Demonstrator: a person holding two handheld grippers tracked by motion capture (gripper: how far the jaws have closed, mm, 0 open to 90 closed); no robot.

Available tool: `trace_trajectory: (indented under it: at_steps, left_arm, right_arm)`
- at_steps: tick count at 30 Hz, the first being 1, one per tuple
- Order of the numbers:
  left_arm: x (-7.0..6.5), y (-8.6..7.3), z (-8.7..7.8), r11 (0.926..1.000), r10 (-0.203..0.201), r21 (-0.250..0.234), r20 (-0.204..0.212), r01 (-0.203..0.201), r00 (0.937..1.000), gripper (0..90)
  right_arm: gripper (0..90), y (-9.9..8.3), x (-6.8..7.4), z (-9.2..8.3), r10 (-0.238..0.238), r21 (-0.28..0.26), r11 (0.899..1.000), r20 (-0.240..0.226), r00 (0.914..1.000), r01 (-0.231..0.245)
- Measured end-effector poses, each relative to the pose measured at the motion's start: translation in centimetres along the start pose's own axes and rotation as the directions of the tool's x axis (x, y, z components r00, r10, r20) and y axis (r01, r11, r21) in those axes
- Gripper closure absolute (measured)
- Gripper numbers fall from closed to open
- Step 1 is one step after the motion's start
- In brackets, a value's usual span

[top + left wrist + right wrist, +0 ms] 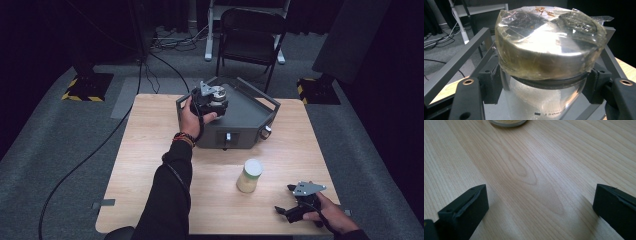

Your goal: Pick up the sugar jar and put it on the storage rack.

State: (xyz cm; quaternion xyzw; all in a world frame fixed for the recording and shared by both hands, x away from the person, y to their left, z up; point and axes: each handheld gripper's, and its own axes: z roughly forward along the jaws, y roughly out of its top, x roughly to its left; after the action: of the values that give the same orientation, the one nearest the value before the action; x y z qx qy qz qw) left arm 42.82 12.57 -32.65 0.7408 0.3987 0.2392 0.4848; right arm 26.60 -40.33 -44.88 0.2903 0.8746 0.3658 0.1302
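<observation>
Wooden tabletop (pixel 150 150): left gripper (pixel 544 82) jaws clamp a film-covered beaker (pixel 544 62) over the grey machine (pixel 245 112); right gripper (pixel 540 202) jaws gape near a powder-filled cup (pixel 249 176)

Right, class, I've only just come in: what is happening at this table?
A person works a gripper in each hand. The left gripper is shut on a clear jar with a film-wrapped lid, holding it over the grey machine at the table's far side. The right gripper rests open near the table's front right corner, holding nothing. A second jar, with a pale lid, stands alone on the wooden table.
</observation>
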Motion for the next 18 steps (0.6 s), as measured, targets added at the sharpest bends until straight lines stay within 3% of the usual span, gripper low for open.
trace_trajectory:
  at_steps: [8,18]
  left_arm:
    - [0.14,-0.6,0.43,0.9997,-0.022,0.006,0.001,0.022,0.9998,30.2]
    - [0.16,-0.97,0.77,0.9995,-0.015,0.029,-0.008,0.015,0.9999,30.3]
  right_arm:
    - [0.0,0.01,0.0,0.0,0.001,0.001,1.0,-0.001,1.0,-0.001]
    - [0.0,0.01,0.0,-0.01,0.0,0.001,1.0,-0.001,1.0,0.0]
